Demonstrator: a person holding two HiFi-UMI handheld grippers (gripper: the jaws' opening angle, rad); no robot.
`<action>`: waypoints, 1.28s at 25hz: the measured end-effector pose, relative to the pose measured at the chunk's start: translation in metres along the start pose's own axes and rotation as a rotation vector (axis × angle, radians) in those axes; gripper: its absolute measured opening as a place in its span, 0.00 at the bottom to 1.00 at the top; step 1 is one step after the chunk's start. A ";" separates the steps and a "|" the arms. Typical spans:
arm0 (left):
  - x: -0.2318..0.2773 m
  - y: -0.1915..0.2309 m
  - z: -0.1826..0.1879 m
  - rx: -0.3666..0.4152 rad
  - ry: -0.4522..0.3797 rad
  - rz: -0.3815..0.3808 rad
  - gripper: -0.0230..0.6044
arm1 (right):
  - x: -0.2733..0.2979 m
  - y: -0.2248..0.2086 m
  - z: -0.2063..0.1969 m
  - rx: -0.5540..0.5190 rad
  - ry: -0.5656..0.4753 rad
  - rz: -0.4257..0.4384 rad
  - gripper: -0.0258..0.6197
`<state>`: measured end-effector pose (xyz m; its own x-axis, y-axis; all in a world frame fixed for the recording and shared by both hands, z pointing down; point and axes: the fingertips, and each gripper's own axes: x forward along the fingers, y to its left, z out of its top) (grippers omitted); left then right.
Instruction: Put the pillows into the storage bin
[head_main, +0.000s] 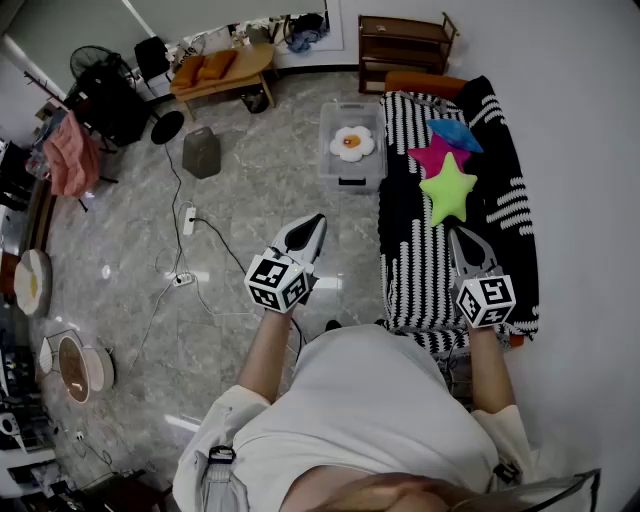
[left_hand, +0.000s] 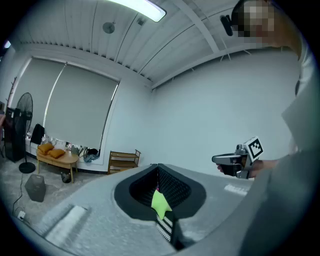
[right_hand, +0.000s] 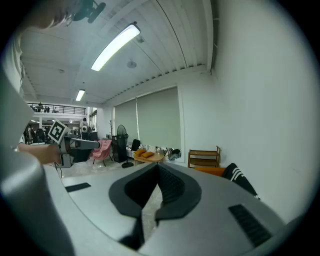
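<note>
Three star pillows (head_main: 447, 188) lie on the sofa (head_main: 405, 270) (a flower pillow (head_main: 352, 143) sits in the bin (head_main: 326, 150)). Left claw (head_main: 317, 220) and right claw (head_main: 456, 233) are pressed together, empty

3 pillows (head_main: 447, 188) lie on the sofa (head_main: 408, 275). The storage bin (head_main: 352, 108) stands left of it, 1 pillow (head_main: 352, 143) inside.

I hold both arms (head_main: 265, 350) stretched out ahead of me. The left gripper (head_main: 313, 226) and right gripper (head_main: 459, 238) point forward, roughly level and well apart. Each one's fingers (left_hand: 176, 190) are pressed together, gripping nothing.
</note>
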<state>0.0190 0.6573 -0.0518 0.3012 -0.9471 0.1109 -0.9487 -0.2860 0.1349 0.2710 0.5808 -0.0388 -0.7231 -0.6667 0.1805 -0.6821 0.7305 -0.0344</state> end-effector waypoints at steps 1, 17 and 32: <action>-0.001 -0.007 -0.005 -0.010 0.005 -0.003 0.06 | -0.008 -0.002 -0.003 -0.002 0.013 -0.004 0.05; -0.008 -0.027 -0.016 -0.030 0.016 0.001 0.06 | -0.025 -0.011 -0.014 0.023 0.047 -0.013 0.05; 0.008 -0.038 -0.030 -0.043 0.039 0.021 0.06 | -0.028 -0.031 -0.022 0.035 0.039 0.014 0.13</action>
<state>0.0605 0.6649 -0.0268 0.2856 -0.9461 0.1524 -0.9501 -0.2587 0.1744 0.3148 0.5804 -0.0212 -0.7285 -0.6494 0.2180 -0.6756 0.7338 -0.0717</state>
